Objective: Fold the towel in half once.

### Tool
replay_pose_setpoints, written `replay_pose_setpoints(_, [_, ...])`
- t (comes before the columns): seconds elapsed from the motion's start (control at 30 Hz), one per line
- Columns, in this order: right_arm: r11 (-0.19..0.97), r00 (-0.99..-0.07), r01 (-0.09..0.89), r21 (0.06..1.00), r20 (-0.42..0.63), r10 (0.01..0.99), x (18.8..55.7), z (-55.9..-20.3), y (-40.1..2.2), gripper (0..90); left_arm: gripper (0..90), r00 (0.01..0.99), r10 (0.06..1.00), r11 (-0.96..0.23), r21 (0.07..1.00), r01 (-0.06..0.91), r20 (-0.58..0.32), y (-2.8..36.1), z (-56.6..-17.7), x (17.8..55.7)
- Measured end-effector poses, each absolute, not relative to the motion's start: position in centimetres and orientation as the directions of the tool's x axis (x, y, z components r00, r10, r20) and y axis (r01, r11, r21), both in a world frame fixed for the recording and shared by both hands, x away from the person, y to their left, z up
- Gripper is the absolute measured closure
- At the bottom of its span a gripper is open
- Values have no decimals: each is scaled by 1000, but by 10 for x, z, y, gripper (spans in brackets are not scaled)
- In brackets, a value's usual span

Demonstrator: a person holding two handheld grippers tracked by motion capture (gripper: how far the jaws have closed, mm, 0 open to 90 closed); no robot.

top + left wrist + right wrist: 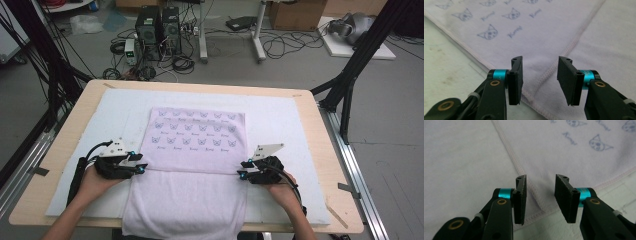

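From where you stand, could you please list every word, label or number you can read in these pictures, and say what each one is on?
Pale blue cursive word, repeated beside each cat-face print on the towel: too blurred to read for certain; it seems to start with "K".
Same print on the towel in the high view: too small to read.
Computer towers on the floor: no legible label.
Cardboard box: no legible text.

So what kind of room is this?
Probably a lab or workshop. Computer towers stand on the floor amid tangled cables, cardboard boxes sit behind, and the wooden table stands inside a black frame.
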State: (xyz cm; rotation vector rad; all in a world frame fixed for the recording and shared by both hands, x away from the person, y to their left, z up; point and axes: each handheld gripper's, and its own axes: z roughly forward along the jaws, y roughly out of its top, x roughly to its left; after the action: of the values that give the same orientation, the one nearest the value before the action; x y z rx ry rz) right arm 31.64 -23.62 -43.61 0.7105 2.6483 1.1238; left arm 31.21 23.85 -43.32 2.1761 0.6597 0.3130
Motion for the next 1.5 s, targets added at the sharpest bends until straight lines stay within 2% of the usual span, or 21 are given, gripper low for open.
replay_pose_setpoints(0.1, [604, -868, 359, 711, 17, 496, 317, -441, -234, 645, 574, 831, 556, -552, 750, 364, 6, 237, -442, 313])
replay_pose_setpoints(0.17, [608, -868, 354, 710, 8, 496, 318, -441, -234, 719, 636, 826, 564, -547, 762, 347, 29, 236, -444, 311])
replay_pose_setpoints(0.23, [613, -871, 348, 709, 2, 492, 318, -440, -236, 796, 739, 824, 566, -553, 758, 345, 37, 236, -443, 312])
replay_pose_setpoints(0.33, [614, -873, 345, 710, 3, 487, 319, -440, -236, 835, 855, 822, 569, -551, 760, 345, 40, 236, -441, 312])
replay_pose_setpoints(0.4, [613, -874, 339, 713, -2, 485, 318, -438, -237, 845, 867, 822, 568, -550, 762, 340, 43, 236, -439, 313])
replay_pose_setpoints(0.83, [567, -889, 250, 785, -45, 455, 308, -390, -243, 848, 872, 811, 583, -481, 825, 296, 49, 248, -399, 298])
replay_pose_setpoints(1.0, [575, -905, 220, 788, -55, 422, 284, -374, -246, 848, 873, 825, 563, -475, 837, 270, 53, 254, -390, 271])
replay_pose_setpoints(1.2, [583, -930, 192, 790, -43, 365, 239, -373, -248, 844, 871, 857, 511, -502, 831, 241, 60, 256, -393, 226])
replay_pose_setpoints(1.23, [575, -936, 192, 795, -27, 351, 233, -375, -248, 818, 863, 863, 502, -507, 829, 237, 60, 257, -395, 220])
replay_pose_setpoints(1.27, [575, -940, 192, 795, -20, 341, 229, -377, -249, 741, 827, 866, 497, -514, 824, 239, 59, 257, -398, 217])
replay_pose_setpoints(1.3, [575, -935, 199, 793, -22, 353, 226, -380, -251, 711, 763, 863, 502, -522, 817, 245, 62, 257, -400, 216])
replay_pose_setpoints(1.37, [567, -937, 211, 797, -1, 350, 225, -388, -256, 692, 708, 861, 506, -532, 808, 255, 61, 255, -406, 219])
replay_pose_setpoints(1.5, [562, -930, 249, 789, 34, 365, 230, -405, -259, 680, 684, 857, 514, -535, 798, 277, 47, 251, -415, 231])
